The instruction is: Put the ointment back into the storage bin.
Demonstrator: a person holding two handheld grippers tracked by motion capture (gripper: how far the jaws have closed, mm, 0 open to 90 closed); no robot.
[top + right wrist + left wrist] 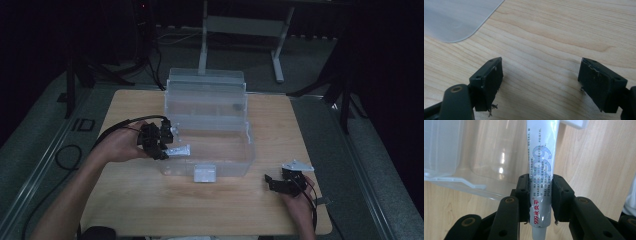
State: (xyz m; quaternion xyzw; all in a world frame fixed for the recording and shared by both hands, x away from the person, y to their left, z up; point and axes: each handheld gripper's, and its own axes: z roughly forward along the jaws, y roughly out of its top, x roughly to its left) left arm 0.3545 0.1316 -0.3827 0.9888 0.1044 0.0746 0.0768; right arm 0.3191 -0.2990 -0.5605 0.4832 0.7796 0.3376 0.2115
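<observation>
My left gripper (540, 200) is shut on a white ointment tube (541, 167) with blue and red print, pinched near its cap end. In the high view the left gripper (161, 146) holds the tube (178, 150) level, its far end reaching over the left front rim of the clear plastic box (210, 120). My right gripper (540, 85) stands open with nothing between its jaws, low over bare wood. In the high view the right gripper (276, 182) sits near the table's front right, to the right of the box.
The clear box has an open lid at the back and a white latch (204, 173) at its front. Its rounded corner (454, 20) lies ahead of the right gripper. The wooden table (150, 200) ends close behind the right hand. A cable (67, 155) trails off the left.
</observation>
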